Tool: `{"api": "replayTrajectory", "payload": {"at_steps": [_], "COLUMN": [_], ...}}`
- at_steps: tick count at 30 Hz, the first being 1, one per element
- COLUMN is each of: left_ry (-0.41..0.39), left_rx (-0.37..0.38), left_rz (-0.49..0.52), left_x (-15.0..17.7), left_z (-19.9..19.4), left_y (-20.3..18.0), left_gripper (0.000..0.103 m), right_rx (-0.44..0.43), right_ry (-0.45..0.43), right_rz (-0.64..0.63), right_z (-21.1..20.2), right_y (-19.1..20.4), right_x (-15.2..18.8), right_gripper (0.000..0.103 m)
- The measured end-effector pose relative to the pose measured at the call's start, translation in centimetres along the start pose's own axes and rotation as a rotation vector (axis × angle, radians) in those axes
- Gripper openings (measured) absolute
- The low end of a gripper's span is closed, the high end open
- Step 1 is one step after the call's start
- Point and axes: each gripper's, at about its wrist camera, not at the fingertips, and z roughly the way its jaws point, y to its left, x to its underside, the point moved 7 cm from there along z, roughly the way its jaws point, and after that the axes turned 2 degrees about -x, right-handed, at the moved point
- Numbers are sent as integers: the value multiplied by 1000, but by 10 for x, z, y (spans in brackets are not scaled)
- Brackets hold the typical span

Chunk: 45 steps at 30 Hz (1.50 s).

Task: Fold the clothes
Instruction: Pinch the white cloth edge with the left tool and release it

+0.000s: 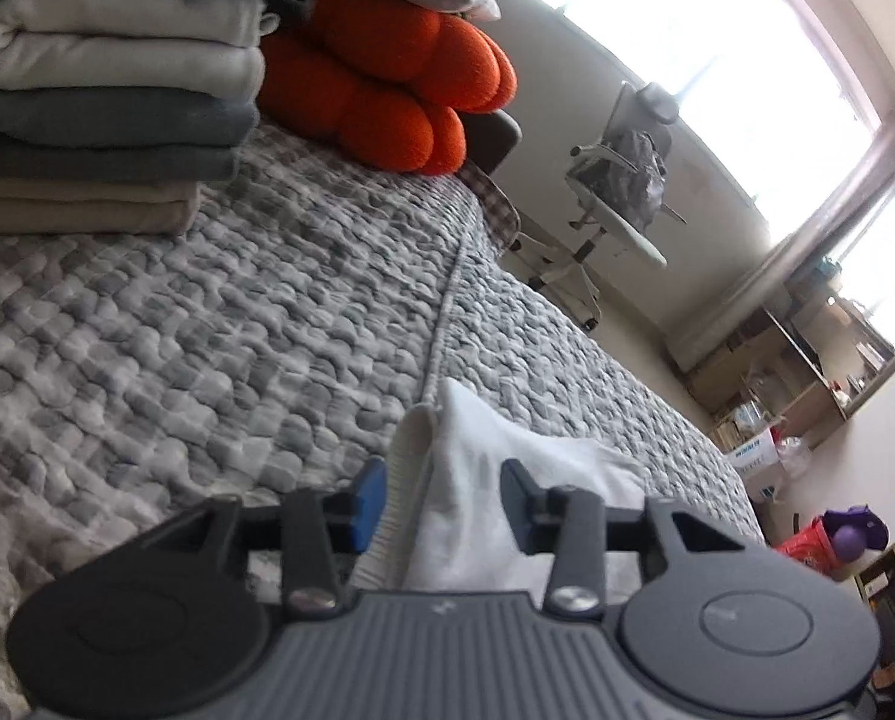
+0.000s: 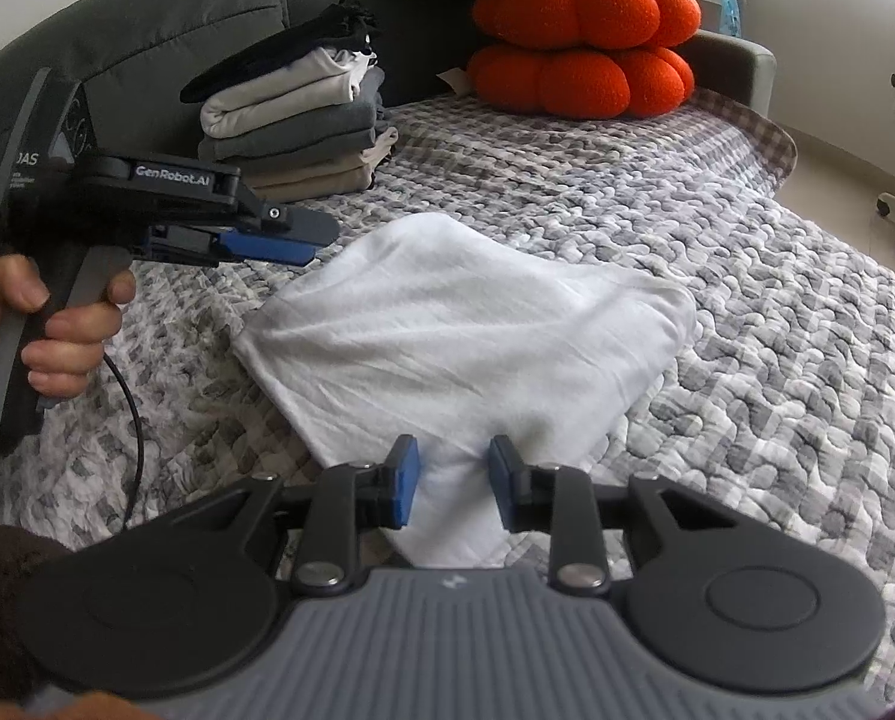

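Right wrist only: left tool (image 2: pixel 303 249), gap unclear; right tool (image 2: pixel 453 489) parted around white garment (image 2: pixel 447 324).

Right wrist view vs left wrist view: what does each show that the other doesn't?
Right wrist only: the person's hand holding the left gripper, and the white garment spread almost whole.
Left wrist only: the window and a shelf.
Both: the folded stack, orange cushions, grey quilt, office chair, white cloth between open fingers.

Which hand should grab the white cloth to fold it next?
Probably right: the right gripper has open fingers on either side of the white cloth corner. The left gripper hangs above its far edge.
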Motion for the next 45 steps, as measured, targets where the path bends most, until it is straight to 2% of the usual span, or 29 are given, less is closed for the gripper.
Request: {"api": "replayTrajectory", "payload": {"at_steps": [3,4,5,6,12,13,16,19,20,23,24,29,31,34,35,36,40,45], "left_ry": [30,34,38,41,-100,-100,-17,-3,-8,-25,-30,4,3,-2,-3,-4,-43,-34], "left_rx": [-30,-43,-55,-67,-95,-115,-156,-124,-102,-50,-51,-65,-68,-63,-59,-58,-80,-109], "left_rz": [34,43,52,61,101,103,107,82,72,46,45,23,13,9,9,10,16,8], "left_x": [4,5,7,8,6,6,10,6,3,-6,-9,-16,-17,-17,-16,-16,-16,-14], "left_z": [7,9,11,12,-6,-4,12,14,12,11,14,39,45,49,49,49,44,45], "left_y": [-5,-6,-6,-6,-17,-15,-4,-2,-3,-7,-8,-8,-7,-8,-8,-9,-10,-3], "left_gripper": [38,31,15,7,4,4,5,7,12,41,42,40,34,23,14,9,6,7], "right_rx": [1,1,1,2,-1,-2,-5,-7,-9,-16,-18,-23,-24,-25,-26,-26,-26,-21], "right_ry": [0,0,1,1,0,0,0,-2,-3,-4,-5,-11,-12,-12,-11,-11,-10,-13], "right_rz": [-2,-3,-5,-5,-1,-1,-2,0,2,12,15,20,22,23,23,24,21,20], "right_z": [-1,-1,-1,-1,-1,-1,-1,-1,-1,-1,0,0,0,-1,-1,-1,-1,-1], "right_y": [1,1,1,1,-1,-1,-1,-1,-2,-3,-4,-5,-5,-6,-6,-6,-7,-6], "right_x": [0,0,0,0,1,1,0,0,0,1,0,0,0,1,1,1,1,0], "right_gripper": [31,31,32,32,32,32,32,33,33,33,33,33,33,33,33,33,33,33]}}
